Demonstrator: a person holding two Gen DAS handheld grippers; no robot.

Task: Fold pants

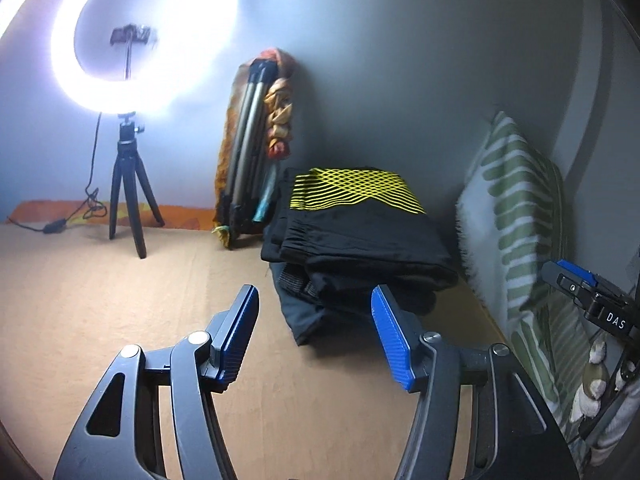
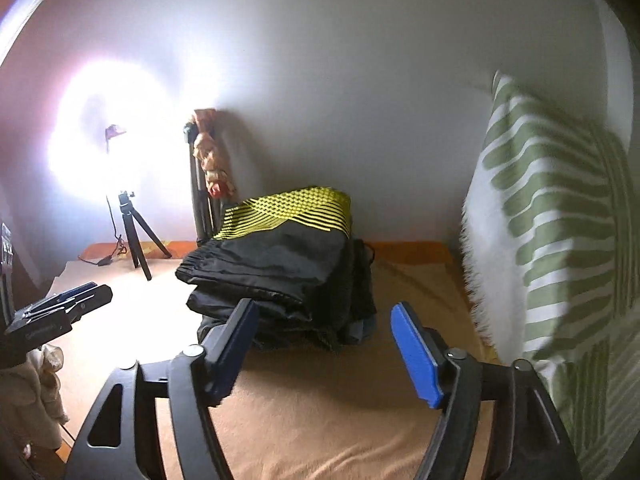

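Note:
Folded black pants with a yellow mesh pattern [image 1: 356, 216] lie on top of a pile of dark folded garments [image 1: 320, 300] on the tan bedsheet [image 1: 120, 300]. My left gripper [image 1: 314, 294] is open and holds nothing; it hangs just short of the pile's near edge. The right wrist view shows the same pants [image 2: 280, 248] on the pile. My right gripper [image 2: 324, 306] is open and bare in front of the pile, apart from it. The right gripper's fingers [image 1: 576, 280] show at the right edge of the left wrist view. The left gripper's fingers [image 2: 72, 300] show at the left of the right wrist view.
A lit ring light on a small black tripod [image 1: 128, 184] stands at the back left with its cable on the sheet. A folded tripod wrapped in patterned cloth [image 1: 256, 140] leans on the wall behind the pile. A green-striped pillow [image 1: 516, 208] stands right of the pile.

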